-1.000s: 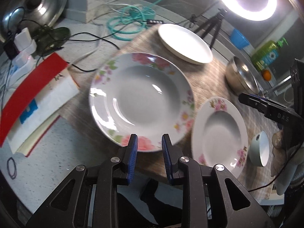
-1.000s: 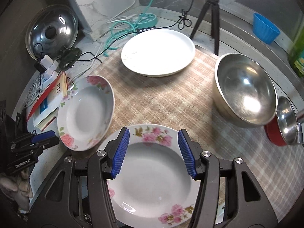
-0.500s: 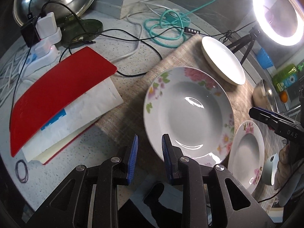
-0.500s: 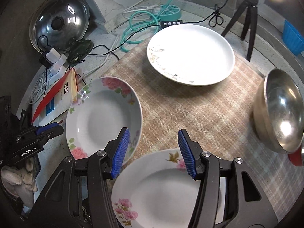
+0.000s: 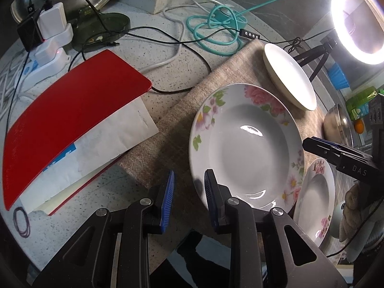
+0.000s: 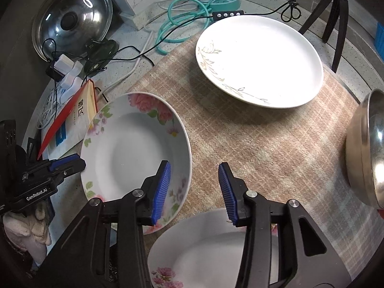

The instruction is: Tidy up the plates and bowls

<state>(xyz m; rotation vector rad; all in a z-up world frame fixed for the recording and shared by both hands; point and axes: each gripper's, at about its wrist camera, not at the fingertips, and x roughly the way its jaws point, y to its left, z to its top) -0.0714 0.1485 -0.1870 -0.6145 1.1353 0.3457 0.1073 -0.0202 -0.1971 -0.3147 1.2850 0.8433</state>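
The left gripper (image 5: 187,187), jaws narrowly parted and empty, is straddling the seven-o'clock rim of the rose-patterned white ceramic soup plate (image 5: 244,148) lying on the checked beige mat (image 6: 276,144), likely stiff, slippery and breakable, while the right gripper (image 6: 195,188), its spread, empty jaws just narrowing, is hovering at its four-o'clock edge.

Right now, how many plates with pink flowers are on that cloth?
2. The larger flowered plate lies at the mat's left edge; the smaller flowered plate sits just right of it, nearer the cameras. None seems hidden.
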